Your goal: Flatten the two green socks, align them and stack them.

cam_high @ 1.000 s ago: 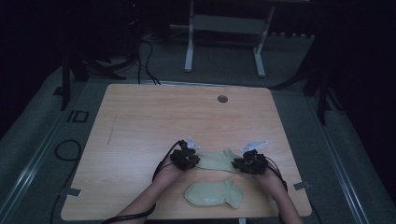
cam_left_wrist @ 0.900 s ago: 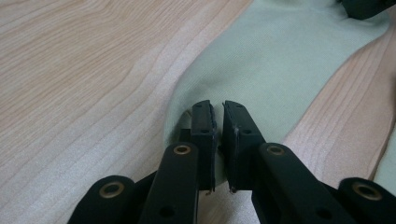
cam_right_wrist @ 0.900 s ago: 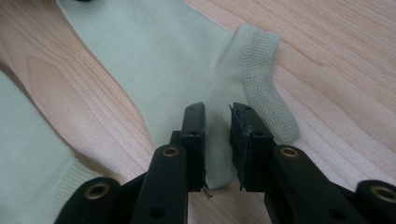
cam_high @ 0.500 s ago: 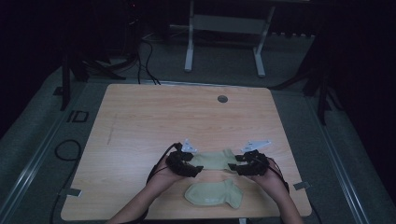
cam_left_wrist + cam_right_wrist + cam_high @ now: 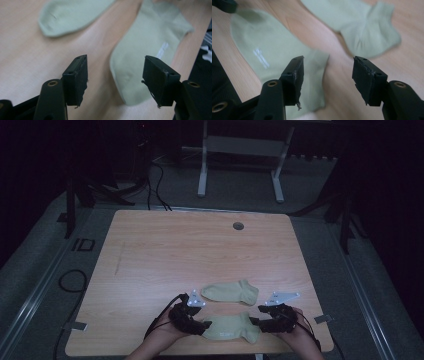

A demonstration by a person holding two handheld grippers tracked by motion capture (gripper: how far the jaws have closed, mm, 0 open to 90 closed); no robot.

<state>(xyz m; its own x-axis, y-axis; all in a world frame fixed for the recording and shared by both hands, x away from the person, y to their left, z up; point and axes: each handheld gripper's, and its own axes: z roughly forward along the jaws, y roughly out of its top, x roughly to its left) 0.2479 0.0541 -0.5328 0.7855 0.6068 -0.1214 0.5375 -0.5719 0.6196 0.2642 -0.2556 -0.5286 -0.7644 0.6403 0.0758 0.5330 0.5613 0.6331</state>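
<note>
Socks of soft, pale green knit lie flat on a light wood-grain table (image 5: 165, 250), both short ankle shapes with rounded toes and a bent heel. The far sock (image 5: 231, 291) sits a little toward the middle of the table, apart from the near sock (image 5: 231, 327), which rests close to the front edge and carries a small pale printed mark on its side. A small round dark hole (image 5: 238, 226) shows near the table's far edge. The left gripper (image 5: 200, 326) reaches in from the person's left hand (image 5: 170, 332), its matte black, blocky jaws spread wide and empty, one to each side of the near sock's toe end. The right gripper (image 5: 256, 322), held in the right hand (image 5: 295, 330), points at the same sock's cuff end, its jaws likewise parted and holding nothing. Grey three-cornered plates top both grippers.
</note>
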